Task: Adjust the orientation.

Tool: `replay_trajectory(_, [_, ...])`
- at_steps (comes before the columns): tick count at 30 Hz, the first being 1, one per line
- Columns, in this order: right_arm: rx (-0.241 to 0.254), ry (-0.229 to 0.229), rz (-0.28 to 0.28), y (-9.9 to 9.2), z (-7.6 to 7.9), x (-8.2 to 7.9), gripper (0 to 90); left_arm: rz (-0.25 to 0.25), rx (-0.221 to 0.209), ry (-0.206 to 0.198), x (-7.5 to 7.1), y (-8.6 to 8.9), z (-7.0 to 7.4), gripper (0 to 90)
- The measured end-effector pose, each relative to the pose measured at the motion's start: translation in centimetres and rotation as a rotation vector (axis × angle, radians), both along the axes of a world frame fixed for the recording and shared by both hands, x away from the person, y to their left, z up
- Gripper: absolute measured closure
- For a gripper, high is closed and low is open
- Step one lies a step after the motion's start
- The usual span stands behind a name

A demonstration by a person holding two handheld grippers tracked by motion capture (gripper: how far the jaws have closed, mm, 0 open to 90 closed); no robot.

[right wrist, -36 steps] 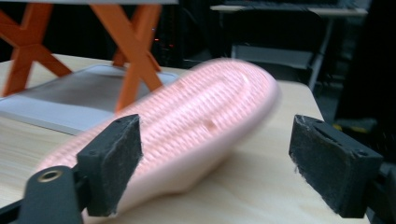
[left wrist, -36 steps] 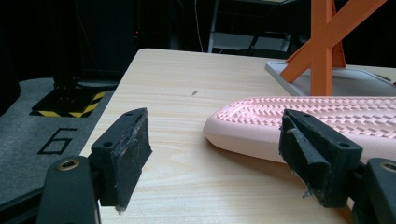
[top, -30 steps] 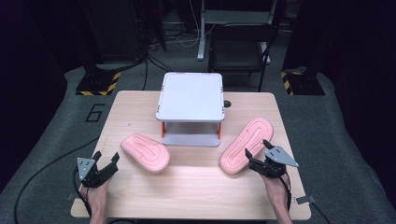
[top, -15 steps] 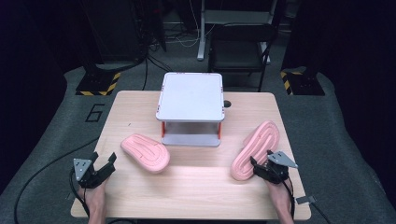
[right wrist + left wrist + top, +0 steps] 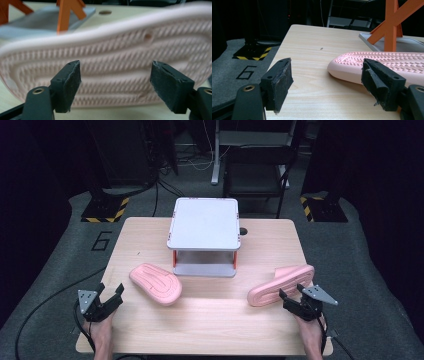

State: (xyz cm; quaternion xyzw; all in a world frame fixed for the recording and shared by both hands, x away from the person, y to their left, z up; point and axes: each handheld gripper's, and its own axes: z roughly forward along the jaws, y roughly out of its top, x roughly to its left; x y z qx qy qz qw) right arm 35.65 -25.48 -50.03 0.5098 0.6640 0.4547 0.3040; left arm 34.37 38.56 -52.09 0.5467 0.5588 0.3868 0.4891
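**Two pink slippers on the surface, both hand-held grippers empty**

Surface (image 5: 210,320): light wood, with a broad bare strip along the near edge between the two hands. Far middle occupied by a grey two-tier rack (image 5: 205,222) on orange legs.

Left slipper (image 5: 156,283): sole up, lying in front of the rack's left corner, well inside the edges. Left hand-held gripper (image 5: 109,298): at the near left corner, jaws apart, nothing between them; the slipper's toe lies just beyond its right jaw in the left gripper view, not touched.

Right slipper (image 5: 281,285): tipped on its side, ribbed sole facing the person, near the right edge. Right hand-held gripper (image 5: 291,298): jaws apart, close against the sole, not clamped on it.

Change against the earlier frames: the right slipper has swung from a steep diagonal to a flatter slant and the right hand has drawn back toward the near edge; the left hand and left slipper are unmoved.

Surroundings: dark floor with a painted "6" (image 5: 102,240) left of the surface; striped floor markers (image 5: 106,211) behind.
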Motion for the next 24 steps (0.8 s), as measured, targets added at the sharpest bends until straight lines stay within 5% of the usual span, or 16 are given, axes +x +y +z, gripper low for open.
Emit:
replay_trajectory(1, [-0.002,-0.078,-0.027,0.3,1.3,-0.4,25.4,0.000,0.001,-0.003,0.0,0.0,0.0,24.7])
replay_trajectory(5, [-0.034,-0.159,-0.020,1.6,3.5,0.4,25.4,-0.003,-0.004,-0.002,0.0,0.0,0.0,24.7])
replay_trajectory(10, [-0.093,-0.136,0.004,3.3,3.6,2.4,25.5,-0.002,-0.001,-0.004,0.0,0.2,0.0,24.7])
replay_trajectory(11, [-0.115,-0.089,0.002,3.6,3.1,3.0,26.0,0.000,-0.007,0.000,0.0,0.2,0.0,24.7])
replay_trajectory(13, [-0.123,-0.109,-0.016,3.7,2.9,2.8,27.8,0.002,-0.009,-0.001,0.0,0.3,0.0,24.7])
replay_trajectory(15, [-0.139,-0.110,-0.010,3.5,3.0,2.2,29.9,0.004,-0.007,-0.006,0.0,0.3,0.0,24.7])
replay_trajectory(24, [-0.056,-0.116,0.034,0.1,3.2,-1.9,31.1,-0.010,0.009,0.006,0.0,0.0,0.0,24.8])
